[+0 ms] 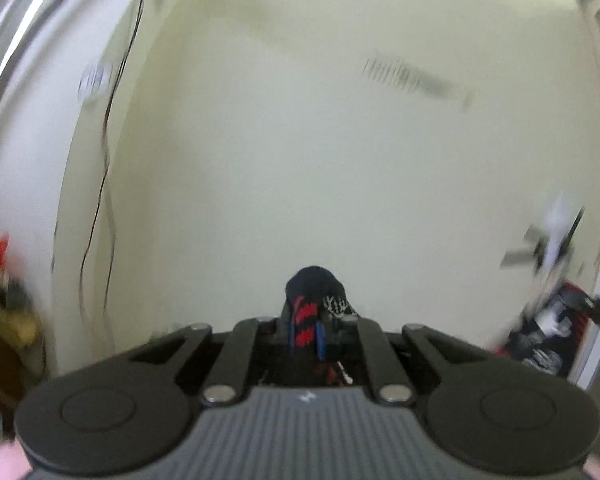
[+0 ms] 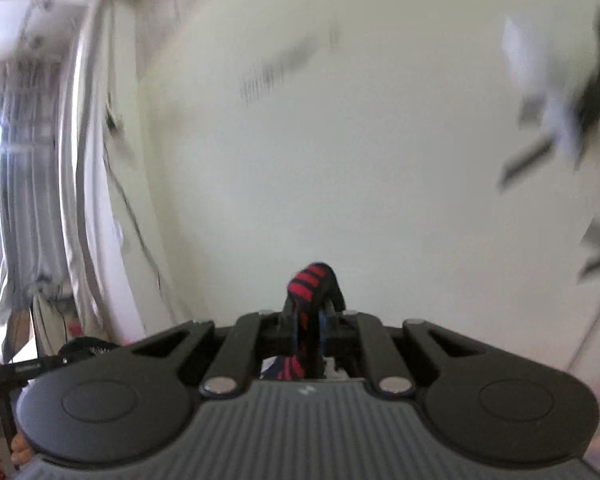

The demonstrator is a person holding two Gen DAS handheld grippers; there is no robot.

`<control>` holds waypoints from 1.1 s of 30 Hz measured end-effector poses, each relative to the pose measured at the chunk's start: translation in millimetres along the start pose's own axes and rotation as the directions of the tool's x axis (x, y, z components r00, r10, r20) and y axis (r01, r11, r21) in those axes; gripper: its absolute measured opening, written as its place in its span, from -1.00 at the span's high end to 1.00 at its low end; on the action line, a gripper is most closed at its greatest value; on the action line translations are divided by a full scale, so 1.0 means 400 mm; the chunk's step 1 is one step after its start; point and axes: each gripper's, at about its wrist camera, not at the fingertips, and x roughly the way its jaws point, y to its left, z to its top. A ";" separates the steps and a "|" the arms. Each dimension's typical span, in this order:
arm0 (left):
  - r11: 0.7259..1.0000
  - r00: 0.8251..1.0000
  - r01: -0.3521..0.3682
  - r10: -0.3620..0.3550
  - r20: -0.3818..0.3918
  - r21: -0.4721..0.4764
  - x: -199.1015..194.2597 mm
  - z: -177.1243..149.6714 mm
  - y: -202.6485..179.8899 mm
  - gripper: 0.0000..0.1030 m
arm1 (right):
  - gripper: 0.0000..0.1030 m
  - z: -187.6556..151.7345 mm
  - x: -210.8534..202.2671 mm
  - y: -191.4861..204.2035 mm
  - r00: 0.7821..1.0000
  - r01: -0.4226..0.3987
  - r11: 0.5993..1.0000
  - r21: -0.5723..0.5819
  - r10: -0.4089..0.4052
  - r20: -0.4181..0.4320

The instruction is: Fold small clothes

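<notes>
Left wrist view: the left gripper [image 1: 305, 328] is seen with its jaws closed on a bunch of dark navy cloth with red stripes and a white pattern, the garment [image 1: 315, 300], which is pinched at the centre and humped just past the fingertips. Both cameras are pointed at a pale wall [image 1: 300, 160], so the garment is judged to be lifted clear of any surface, probably so that it can hang and be straightened before a fold. At about 3 o'clock in this view the other tool is glimpsed, blurred. In the right wrist view, the right gripper [image 2: 310, 328] is likewise clamped on the striped cloth at the centre, and the two grips are presumably kept apart to spread the piece. The blur suggests quick motion.
</notes>
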 end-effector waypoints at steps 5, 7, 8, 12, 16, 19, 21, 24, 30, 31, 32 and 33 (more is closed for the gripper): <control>0.997 0.989 0.067 -0.072 0.128 0.047 -0.070 0.168 -0.115 0.85 | 0.96 0.147 -0.262 0.064 0.979 0.101 0.994 -0.033 -0.093 0.184; 0.992 0.984 0.091 -0.103 0.143 0.087 -0.075 0.211 -0.166 0.85 | 0.95 0.170 -0.336 0.072 0.971 0.134 0.990 -0.038 -0.123 0.203; 0.990 0.985 0.089 -0.104 0.138 0.111 -0.067 0.219 -0.189 0.85 | 0.95 0.169 -0.374 0.078 0.971 0.148 0.988 -0.050 -0.135 0.197; 0.975 0.994 0.098 -0.105 0.026 0.197 -0.011 0.125 -0.246 0.85 | 0.46 0.039 -0.462 0.054 0.993 0.100 0.991 -0.084 -0.105 -0.048; 0.975 0.968 0.161 -0.126 -0.219 0.150 0.047 -0.094 -0.167 0.85 | -0.19 -0.185 -0.551 -0.047 0.963 0.087 0.993 -0.083 -0.105 -0.248; 0.988 0.926 0.130 -0.093 -0.365 0.078 0.064 -0.253 -0.078 0.85 | -0.11 -0.284 -0.557 -0.129 0.905 0.254 0.960 -0.119 -0.279 -0.320; 0.994 0.921 0.068 -0.030 -0.387 0.085 0.063 -0.299 -0.030 0.85 | -0.24 -0.318 -0.513 -0.181 0.878 0.287 0.951 -0.114 -0.308 -0.366; 0.999 0.923 0.042 -0.032 -0.385 0.016 0.026 -0.312 0.029 0.85 | -0.23 -0.372 -0.397 -0.216 0.856 0.235 0.968 -0.091 -0.250 -0.452; 1.000 0.931 0.018 -0.008 -0.365 0.024 -0.010 -0.302 0.050 0.85 | -0.52 -0.559 -0.160 -0.166 0.740 0.012 0.966 -0.260 -0.183 -0.647; 0.999 0.931 0.018 -0.004 -0.365 0.035 -0.006 -0.293 0.046 0.85 | -0.50 -0.591 -0.134 -0.158 0.712 -0.019 0.950 -0.313 -0.206 -0.671; 0.999 0.932 0.017 0.000 -0.363 0.046 -0.014 -0.286 0.037 0.85 | -0.30 -0.626 -0.108 -0.153 0.679 -0.045 0.932 -0.360 -0.237 -0.695; 0.998 0.932 0.017 0.003 -0.362 0.052 -0.013 -0.277 0.027 0.85 | 0.12 -0.655 -0.086 -0.155 0.648 -0.066 0.925 -0.375 -0.247 -0.721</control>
